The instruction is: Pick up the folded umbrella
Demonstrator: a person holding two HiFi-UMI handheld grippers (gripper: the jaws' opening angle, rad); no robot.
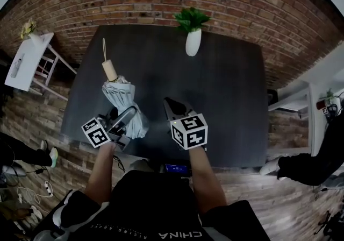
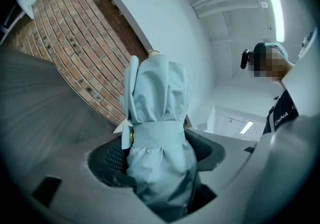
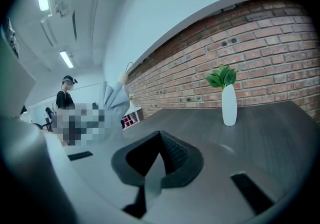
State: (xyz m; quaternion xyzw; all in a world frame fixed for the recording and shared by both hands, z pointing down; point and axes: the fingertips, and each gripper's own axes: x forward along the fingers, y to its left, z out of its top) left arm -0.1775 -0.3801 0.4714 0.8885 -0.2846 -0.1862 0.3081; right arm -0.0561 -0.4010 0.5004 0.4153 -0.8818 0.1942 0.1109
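Umbrella [image 1: 122,97], folded and strapped, angles handle-up over the near-left part of the dark surface [image 1: 226,89] and looks lifted off it. Left tool [image 1: 123,119] is clenched on the canopy by the strap, probably because the bundle is firmest there. Right tool [image 1: 175,107] hovers beside it, pinched together and empty. White vase [image 1: 193,42] stands well apart.

one folded pale grey-blue fabric umbrella [image 1: 121,92], one dark grey rectangular table [image 1: 231,94] and one white ceramic vase of green leaves [image 1: 193,42] are counted. two white side tables [image 1: 27,59] [image 1: 316,132] are seen. two grey grippers are counted: left gripper [image 1: 122,119], right gripper [image 1: 172,104].
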